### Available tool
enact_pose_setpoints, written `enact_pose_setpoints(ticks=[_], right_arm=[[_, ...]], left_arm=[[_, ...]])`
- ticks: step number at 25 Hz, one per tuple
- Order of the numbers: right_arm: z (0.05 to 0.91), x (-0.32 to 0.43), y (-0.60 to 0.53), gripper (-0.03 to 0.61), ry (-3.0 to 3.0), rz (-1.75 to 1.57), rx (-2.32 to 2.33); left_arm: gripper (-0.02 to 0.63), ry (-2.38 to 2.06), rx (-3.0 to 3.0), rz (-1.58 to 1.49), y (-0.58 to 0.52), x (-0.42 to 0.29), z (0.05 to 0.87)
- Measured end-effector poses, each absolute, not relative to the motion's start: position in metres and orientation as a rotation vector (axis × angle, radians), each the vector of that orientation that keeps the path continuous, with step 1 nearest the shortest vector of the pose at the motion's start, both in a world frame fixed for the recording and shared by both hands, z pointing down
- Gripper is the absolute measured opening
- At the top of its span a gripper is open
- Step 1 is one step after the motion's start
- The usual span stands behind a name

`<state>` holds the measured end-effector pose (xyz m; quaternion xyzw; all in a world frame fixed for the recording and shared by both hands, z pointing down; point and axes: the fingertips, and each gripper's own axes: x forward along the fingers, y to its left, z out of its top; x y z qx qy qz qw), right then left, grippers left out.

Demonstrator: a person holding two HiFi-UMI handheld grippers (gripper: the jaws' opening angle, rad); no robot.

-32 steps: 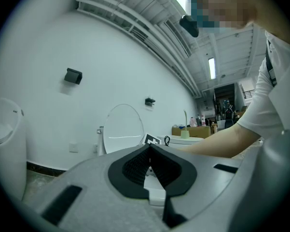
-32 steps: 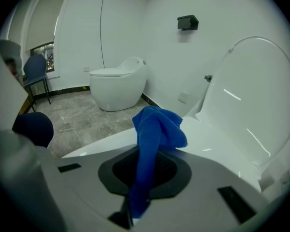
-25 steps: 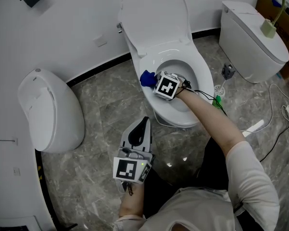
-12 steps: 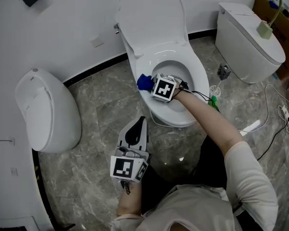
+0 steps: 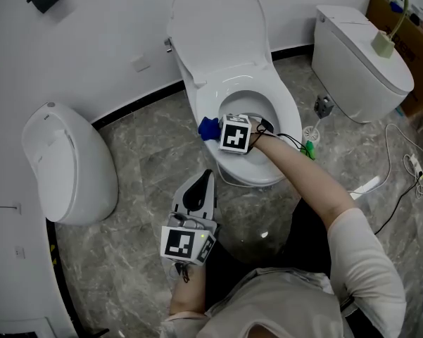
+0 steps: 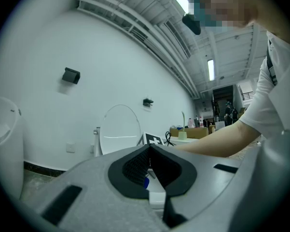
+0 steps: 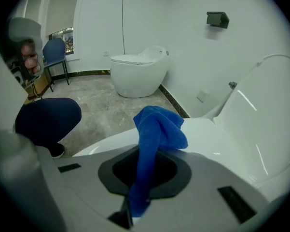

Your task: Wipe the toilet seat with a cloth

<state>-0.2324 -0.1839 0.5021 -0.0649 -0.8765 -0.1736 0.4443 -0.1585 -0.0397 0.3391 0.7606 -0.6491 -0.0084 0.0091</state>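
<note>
Grey marble floor (image 5: 144, 171), white wall (image 5: 91, 34), black skirting (image 5: 141, 102), spare toilet (image 5: 70, 164) at left

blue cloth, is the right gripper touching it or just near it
Touching. The right gripper view shows the blue cloth pinched between the right gripper's jaws, its strip running down through them.

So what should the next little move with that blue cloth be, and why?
Probably drag the blue cloth forward along the toilet seat. The right hand-held gripper is shut on it, and in the head view the cloth sits at the seat's left edge, so the front and right of the ring likely need a pass.
</note>
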Motion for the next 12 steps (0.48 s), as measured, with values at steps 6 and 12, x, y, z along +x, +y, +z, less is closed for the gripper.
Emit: enact_pose_setpoints(ticks=[6, 12], right_arm=[[0.502, -0.226, -0.176, 0.035, -2.167, -0.44, -0.191], [0.5, -0.22, -0.166, 0.035, -2.159, -0.458, -0.211]], left_arm=[[0.008, -2.014, 2.401, 0.002, -0.041, -0.153, 0.337], [0.008, -2.021, 2.407, -0.004, -0.039, -0.152, 0.333]])
